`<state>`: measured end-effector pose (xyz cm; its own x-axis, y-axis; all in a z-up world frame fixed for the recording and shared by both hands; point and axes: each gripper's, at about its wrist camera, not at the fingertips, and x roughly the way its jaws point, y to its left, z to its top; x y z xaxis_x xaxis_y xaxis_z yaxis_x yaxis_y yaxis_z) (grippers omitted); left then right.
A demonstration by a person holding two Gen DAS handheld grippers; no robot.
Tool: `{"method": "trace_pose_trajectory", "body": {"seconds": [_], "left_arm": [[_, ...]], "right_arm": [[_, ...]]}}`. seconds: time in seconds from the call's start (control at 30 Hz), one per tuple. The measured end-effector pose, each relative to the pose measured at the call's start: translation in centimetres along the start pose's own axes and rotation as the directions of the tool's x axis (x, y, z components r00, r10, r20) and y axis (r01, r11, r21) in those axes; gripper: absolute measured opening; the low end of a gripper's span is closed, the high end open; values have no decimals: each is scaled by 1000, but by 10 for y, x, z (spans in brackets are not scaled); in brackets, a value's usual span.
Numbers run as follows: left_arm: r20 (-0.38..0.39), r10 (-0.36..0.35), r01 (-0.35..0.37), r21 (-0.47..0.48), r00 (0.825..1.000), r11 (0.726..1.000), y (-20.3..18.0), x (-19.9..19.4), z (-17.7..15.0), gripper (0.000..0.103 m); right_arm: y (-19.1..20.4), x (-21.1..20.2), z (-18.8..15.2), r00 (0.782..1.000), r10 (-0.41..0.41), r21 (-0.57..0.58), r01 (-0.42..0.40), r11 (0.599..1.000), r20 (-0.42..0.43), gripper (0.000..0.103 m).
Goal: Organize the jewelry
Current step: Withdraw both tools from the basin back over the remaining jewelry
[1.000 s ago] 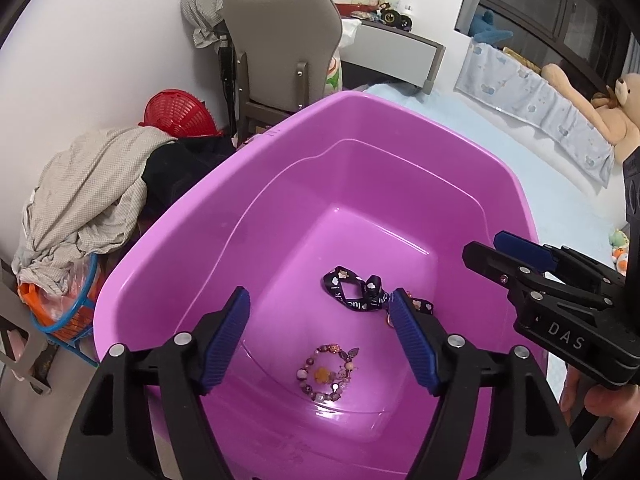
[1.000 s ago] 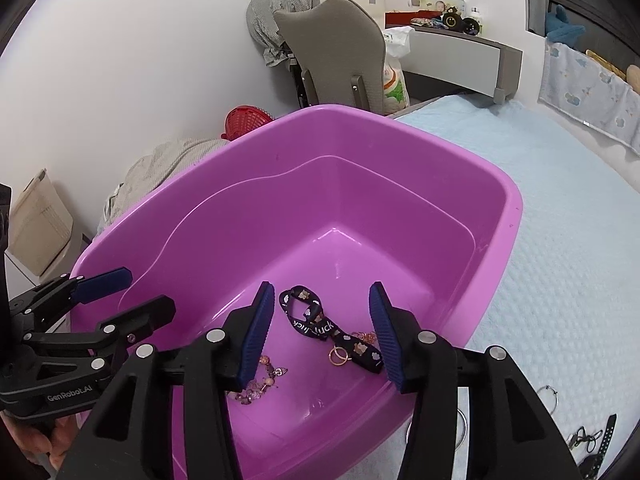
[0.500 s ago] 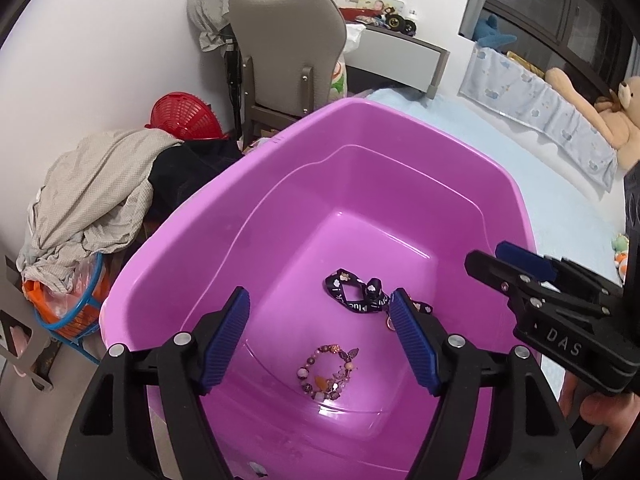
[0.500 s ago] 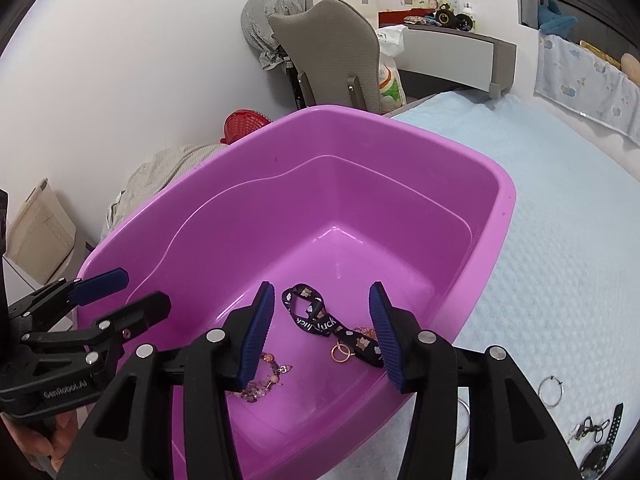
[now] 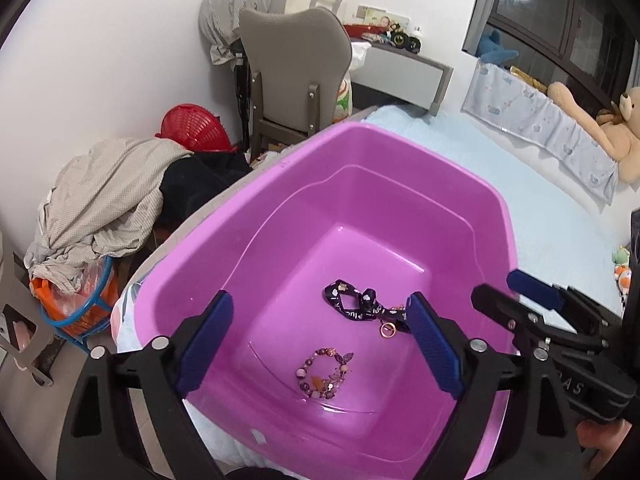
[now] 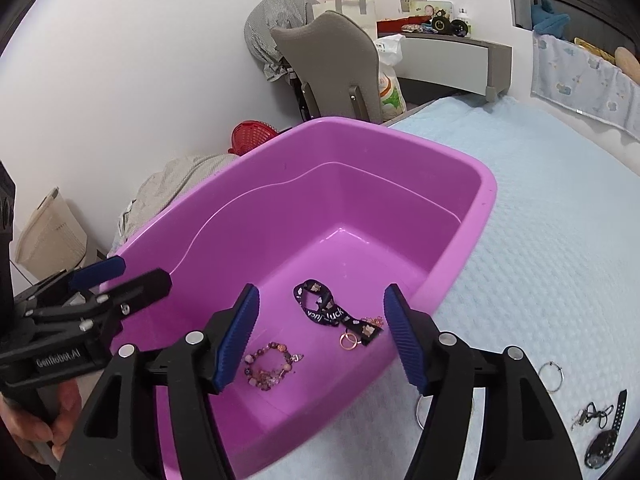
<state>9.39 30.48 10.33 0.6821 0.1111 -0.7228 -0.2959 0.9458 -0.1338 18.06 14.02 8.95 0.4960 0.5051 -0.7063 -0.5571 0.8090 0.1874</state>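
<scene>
Both the left gripper (image 5: pixel 320 340) and right gripper (image 6: pixel 322 332) hover spread wide, empty, above the purple tub (image 6: pixel 460 272) holding a beaded bracelet (image 6: pixel 270 370)

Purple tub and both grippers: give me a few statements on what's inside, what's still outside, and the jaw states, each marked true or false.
1. A beaded bracelet lies on the floor of the purple tub. True.
2. The black strap hangs over the tub's rim. False: it lies inside, on the floor.
3. The left gripper grips the bracelet. False: open, empty.
4. A silver ring lies on the bed cover outside the tub. True.
5. The right gripper is open. True.
</scene>
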Motion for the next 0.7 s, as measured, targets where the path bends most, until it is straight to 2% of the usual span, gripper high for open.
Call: {"method": "trace_pose_trajectory", "body": {"seconds": [0.1,0.2,0.3,0.47,0.7], "left_arm": [[8,-5,5,2,1000,1000,-4,-7,-1,87],[18,-14,14,6,1000,1000,-10,-16,-6,94],[38,-20,19,21,999,1000,-20,-27,-11,94],[51,-53,50,55,997,997,-39,-44,-24,94],[62,-113,105,126,992,987,-74,-66,-53,96]], "right_arm": [[-3,-13,-8,1000,-3,6,3,1000,11,65],[-9,-26,-19,1000,7,36,-7,999,12,65],[-16,-41,-32,1000,5,64,-6,998,21,69],[-27,-69,-63,999,-13,106,8,994,42,70],[-45,-110,-124,997,-54,155,44,987,56,71]]}}
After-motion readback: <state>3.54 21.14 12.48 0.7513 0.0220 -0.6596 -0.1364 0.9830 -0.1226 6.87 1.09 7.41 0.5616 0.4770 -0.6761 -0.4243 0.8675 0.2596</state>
